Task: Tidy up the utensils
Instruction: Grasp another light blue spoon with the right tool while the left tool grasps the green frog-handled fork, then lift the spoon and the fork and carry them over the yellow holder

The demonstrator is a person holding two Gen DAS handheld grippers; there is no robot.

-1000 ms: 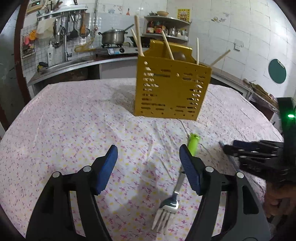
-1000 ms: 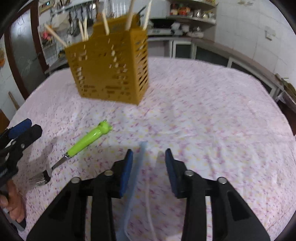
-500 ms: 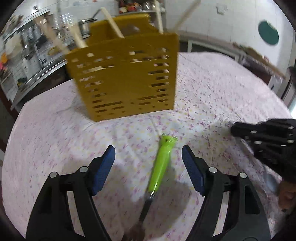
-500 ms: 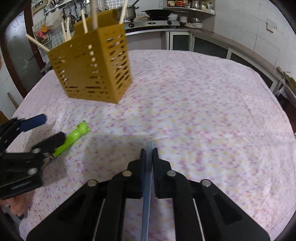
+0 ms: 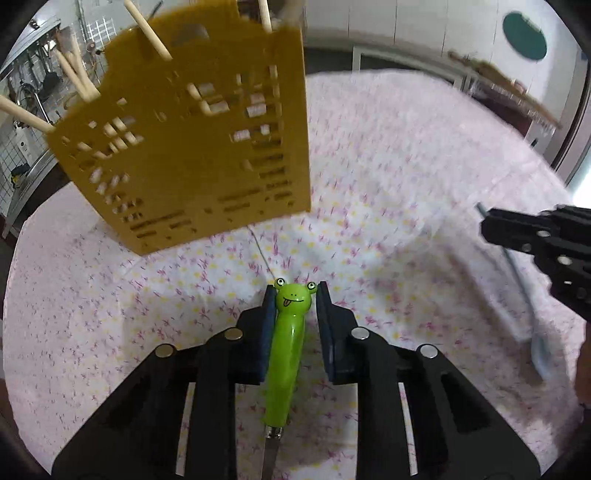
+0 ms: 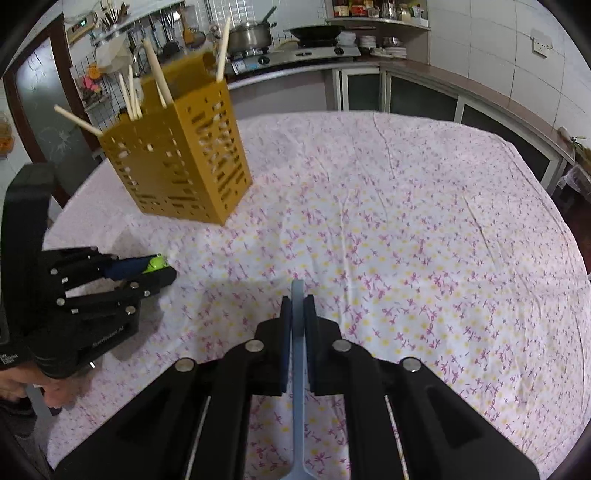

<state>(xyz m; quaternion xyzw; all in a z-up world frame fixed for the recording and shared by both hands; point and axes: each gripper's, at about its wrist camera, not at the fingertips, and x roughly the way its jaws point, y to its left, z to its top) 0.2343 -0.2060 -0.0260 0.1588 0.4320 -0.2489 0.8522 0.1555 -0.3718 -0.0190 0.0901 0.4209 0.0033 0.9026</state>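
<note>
Green plastic, shaped like a frog, forms the handle of the fork [image 5: 288, 343], which sits between the blue pads of the left gripper [image 5: 293, 295]; the fingers are closed onto it, frog face at the tips and metal neck running back under the camera. Just ahead stands the yellow utensil holder [image 5: 192, 147], slotted and upright, with wooden chopsticks [image 5: 147, 33] leaning out of its top. A short strip of flowered tablecloth [image 6: 406, 221] separates fork tip and holder base. The right gripper [image 6: 297, 299] is clamped tight on a thin pale blue handle [image 6: 297, 369] that pokes slightly past the fingertips. To its right and front the cloth stretches wide to the table edge, with kitchen counters [image 6: 424, 74] beyond. The holder sits toward the far left side of the table.
</note>
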